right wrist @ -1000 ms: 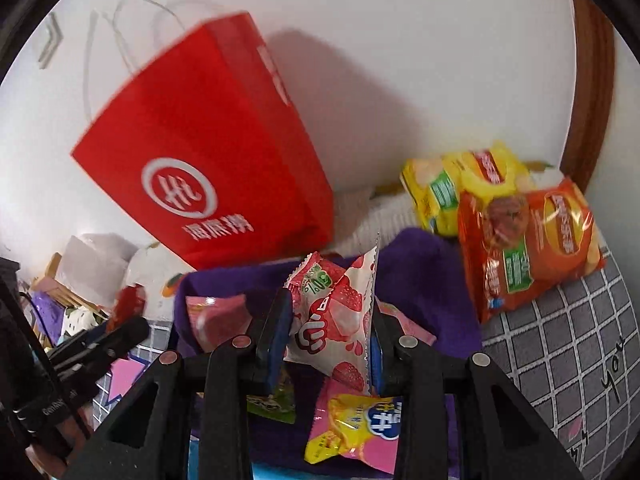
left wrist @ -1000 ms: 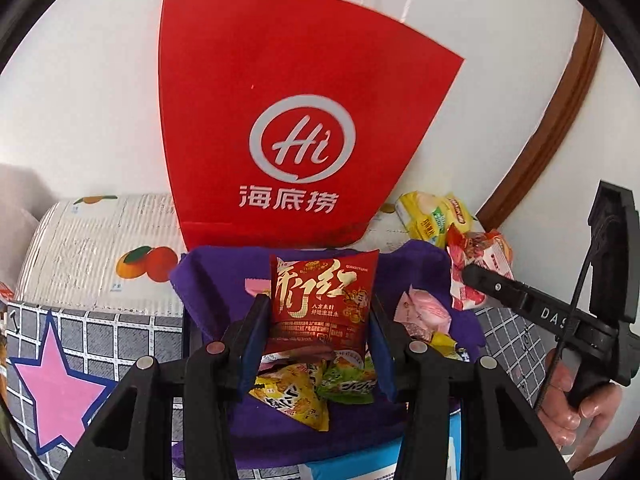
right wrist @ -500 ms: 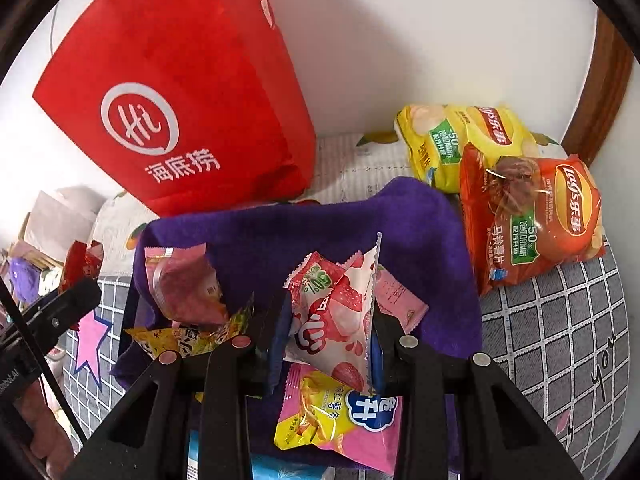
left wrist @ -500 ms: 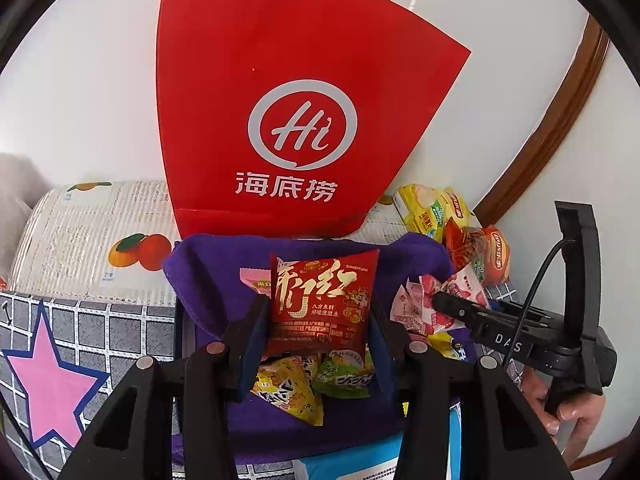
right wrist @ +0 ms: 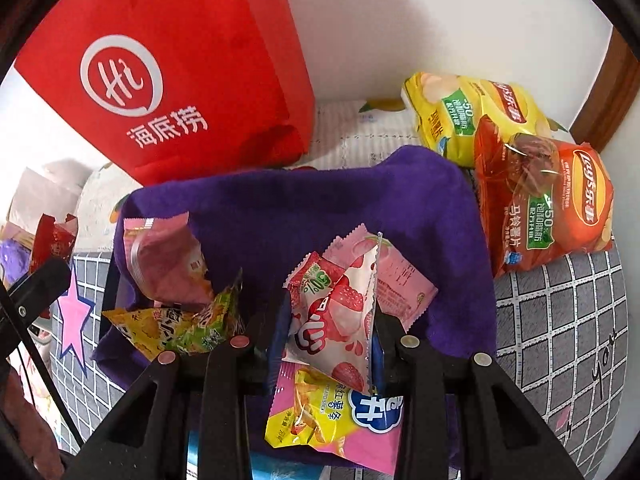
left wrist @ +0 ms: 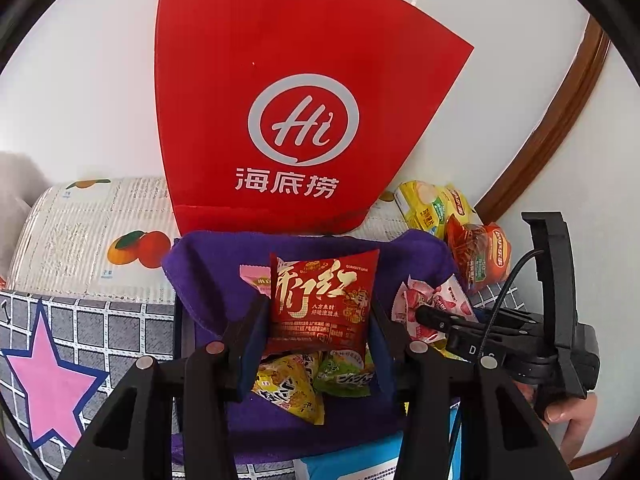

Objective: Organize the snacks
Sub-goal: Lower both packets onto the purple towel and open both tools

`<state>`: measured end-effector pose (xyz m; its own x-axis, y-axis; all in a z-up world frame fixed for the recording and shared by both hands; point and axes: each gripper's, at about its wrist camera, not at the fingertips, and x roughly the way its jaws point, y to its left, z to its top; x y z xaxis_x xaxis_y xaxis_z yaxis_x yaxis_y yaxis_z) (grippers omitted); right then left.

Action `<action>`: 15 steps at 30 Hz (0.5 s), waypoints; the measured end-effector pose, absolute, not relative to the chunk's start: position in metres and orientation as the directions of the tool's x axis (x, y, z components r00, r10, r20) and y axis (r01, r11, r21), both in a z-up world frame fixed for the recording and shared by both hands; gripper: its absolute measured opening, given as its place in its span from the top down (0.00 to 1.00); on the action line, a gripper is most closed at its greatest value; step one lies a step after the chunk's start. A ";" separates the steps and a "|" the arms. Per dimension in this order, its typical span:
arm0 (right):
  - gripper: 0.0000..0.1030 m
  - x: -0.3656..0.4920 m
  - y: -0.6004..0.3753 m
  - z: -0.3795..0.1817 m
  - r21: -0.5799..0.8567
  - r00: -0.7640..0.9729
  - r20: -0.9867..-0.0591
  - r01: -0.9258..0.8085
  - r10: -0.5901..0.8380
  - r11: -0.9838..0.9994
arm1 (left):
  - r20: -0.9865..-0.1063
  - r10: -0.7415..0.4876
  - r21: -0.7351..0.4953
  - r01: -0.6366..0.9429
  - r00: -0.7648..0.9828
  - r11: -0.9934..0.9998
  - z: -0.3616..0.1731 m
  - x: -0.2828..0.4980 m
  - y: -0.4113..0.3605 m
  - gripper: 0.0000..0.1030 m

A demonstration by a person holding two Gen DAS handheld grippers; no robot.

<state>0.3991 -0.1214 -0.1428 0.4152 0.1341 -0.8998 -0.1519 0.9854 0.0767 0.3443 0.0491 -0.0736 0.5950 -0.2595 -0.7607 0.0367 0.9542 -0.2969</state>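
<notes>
red gift bag (left wrist: 304,92): matt, paper-like; smooth
purple towel (right wrist: 320,216): fuzzy cloth; matt
crisp bags (right wrist: 548,200): glossy plastic film; crinkled
left hand-held gripper (left wrist: 318,320): matt black plastic; metal rivets

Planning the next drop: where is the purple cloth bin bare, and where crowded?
Free: the back of the purple cloth bin, between the pale pink packet at its left wall and the right wall. Also the grey grid tablecloth below the orange chip bag. Crowded: the bin's front, with the yellow and green packets and pink sweet-potato bag.
</notes>
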 end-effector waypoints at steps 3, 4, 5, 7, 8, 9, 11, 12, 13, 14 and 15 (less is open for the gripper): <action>0.62 0.400 -0.121 -0.143 0.089 0.416 -0.897 -0.157 0.147 0.984 | -0.764 -0.261 -0.294 0.042 0.591 0.955 -0.075 0.344 0.047 0.57; 0.58 0.400 -0.122 -0.142 0.099 0.416 -0.896 -0.152 0.154 0.983 | -0.764 -0.263 -0.294 0.044 0.589 0.955 -0.075 0.344 0.046 0.57; 0.56 0.400 -0.124 -0.141 0.107 0.416 -0.895 -0.149 0.160 0.983 | -0.765 -0.265 -0.294 0.047 0.587 0.955 -0.076 0.345 0.045 0.57; 0.53 0.400 -0.127 -0.139 0.120 0.424 -0.890 -0.141 0.169 0.983 | -0.767 -0.266 -0.294 0.050 0.584 0.955 -0.077 0.345 0.044 0.57; 0.53 0.400 -0.129 -0.137 0.128 0.428 -0.887 -0.137 0.175 0.982 | -0.768 -0.267 -0.294 0.051 0.582 0.955 -0.077 0.345 0.044 0.57; 0.53 0.400 -0.131 -0.135 0.136 0.432 -0.884 -0.133 0.181 0.982 | -0.769 -0.268 -0.292 0.053 0.580 0.955 -0.077 0.345 0.043 0.57; 0.53 0.399 -0.135 -0.130 0.156 0.444 -0.875 -0.124 0.196 0.980 | -0.773 -0.266 -0.289 0.054 0.576 0.956 -0.079 0.346 0.042 0.57; 0.53 0.398 -0.136 -0.128 0.164 0.451 -0.870 -0.120 0.201 0.979 | -0.774 -0.267 -0.288 0.055 0.575 0.956 -0.079 0.346 0.042 0.57; 0.52 0.397 -0.137 -0.125 0.169 0.459 -0.865 -0.117 0.204 0.979 | -0.776 -0.266 -0.287 0.056 0.572 0.956 -0.080 0.347 0.041 0.57; 0.52 0.396 -0.138 -0.123 0.172 0.464 -0.862 -0.113 0.205 0.979 | -0.780 -0.266 -0.285 0.056 0.567 0.957 -0.081 0.347 0.040 0.56; 0.52 0.395 -0.140 -0.120 0.175 0.472 -0.857 -0.110 0.207 0.978 | -0.784 -0.265 -0.283 0.056 0.562 0.957 -0.083 0.348 0.039 0.56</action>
<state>0.3952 -0.1402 -0.1201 0.4717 0.2065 -0.8572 -0.1097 0.9784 0.1753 0.3482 0.0393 -0.0827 0.5617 -0.2648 -0.7838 0.0561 0.9574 -0.2833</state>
